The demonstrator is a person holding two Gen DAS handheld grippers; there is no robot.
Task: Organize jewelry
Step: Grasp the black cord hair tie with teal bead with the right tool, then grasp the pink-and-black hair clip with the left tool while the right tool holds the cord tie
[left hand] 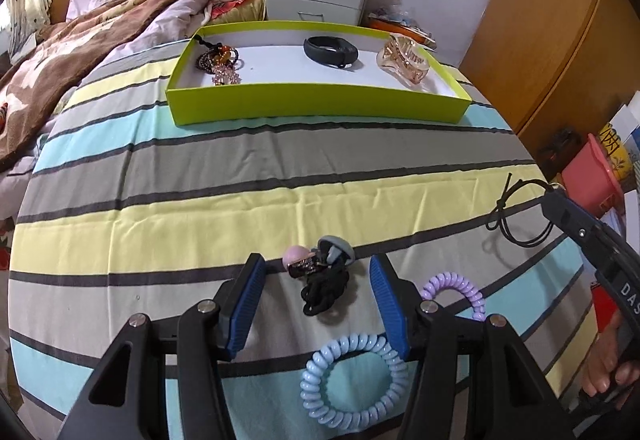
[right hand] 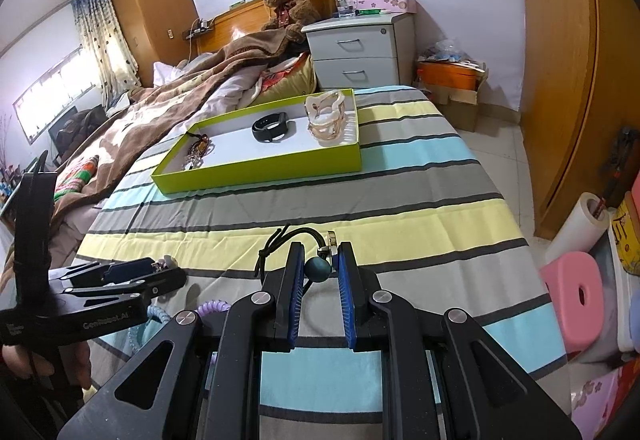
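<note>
My left gripper (left hand: 316, 304) stood open over a black hair tie (left hand: 325, 290) with pink and grey bobbles, its pads clear of it. A blue coil tie (left hand: 354, 380) lay just below, a purple one (left hand: 456, 294) beside the right finger. My right gripper (right hand: 319, 280) was clamped on a black cord (right hand: 280, 240) with a teal bead (right hand: 318, 269), lifted off the striped sheet (right hand: 400, 215). Nothing blocked the way to the green tray (left hand: 320, 101), which held a black band (left hand: 330, 51), a clear claw clip (left hand: 404, 59) and beaded pieces (left hand: 218, 61). I read "GenRobot.AI" on the left gripper's body.
</note>
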